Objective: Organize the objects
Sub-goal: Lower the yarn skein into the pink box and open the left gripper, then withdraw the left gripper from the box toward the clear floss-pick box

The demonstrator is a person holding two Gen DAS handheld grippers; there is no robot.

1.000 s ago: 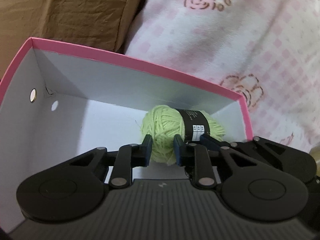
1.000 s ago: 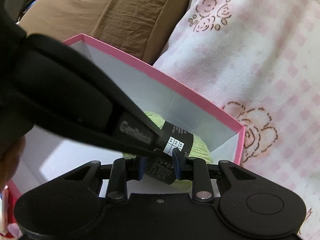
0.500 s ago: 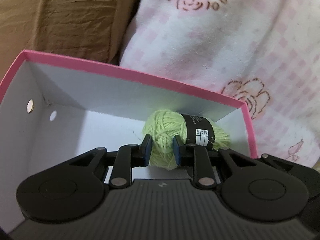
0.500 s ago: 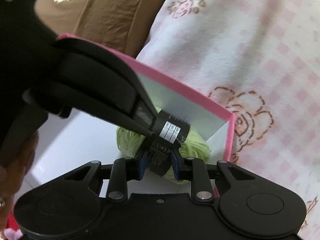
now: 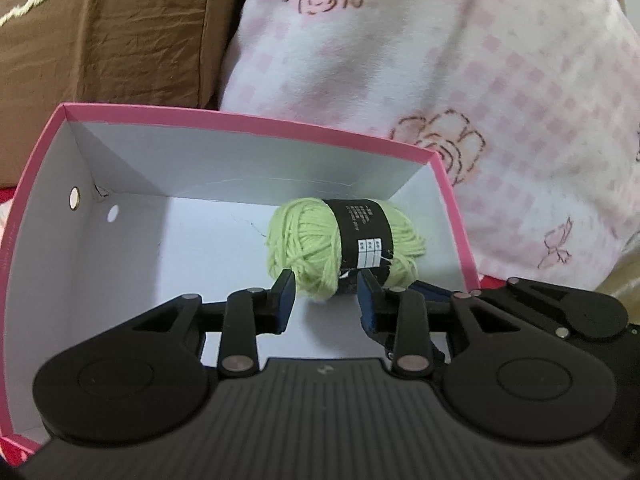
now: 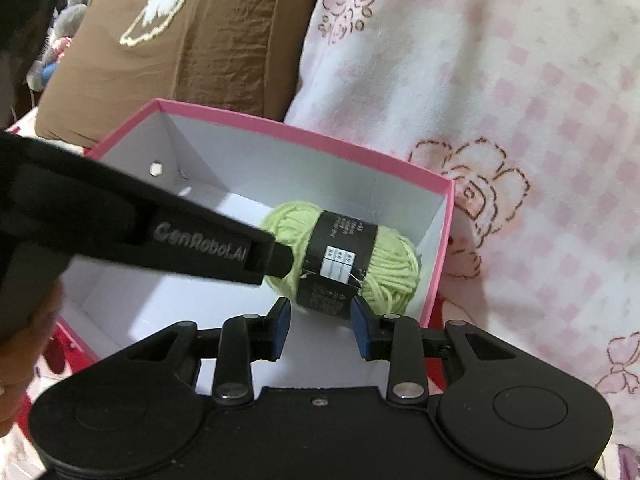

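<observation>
A light green yarn ball [image 5: 316, 252] with a black paper band lies on the white floor of a pink-rimmed box [image 5: 248, 126], near its far right corner. It also shows in the right wrist view [image 6: 384, 268], inside the same box [image 6: 304, 132]. My left gripper [image 5: 326, 300] is open and empty, fingers just short of the yarn. My right gripper [image 6: 320, 326] is open and empty, just in front of the yarn. The left gripper's body [image 6: 160, 236] crosses the right wrist view from the left and hides part of the box.
A brown cushion [image 5: 104, 36] lies behind the box on the left. A pink-and-white rose-print blanket [image 5: 460, 80] rises behind and to the right of the box. A hand [image 6: 24, 344] shows at the left edge.
Both grippers opened and let go of the yarn ball, then drew back a little. The yarn now rests on the box floor.
</observation>
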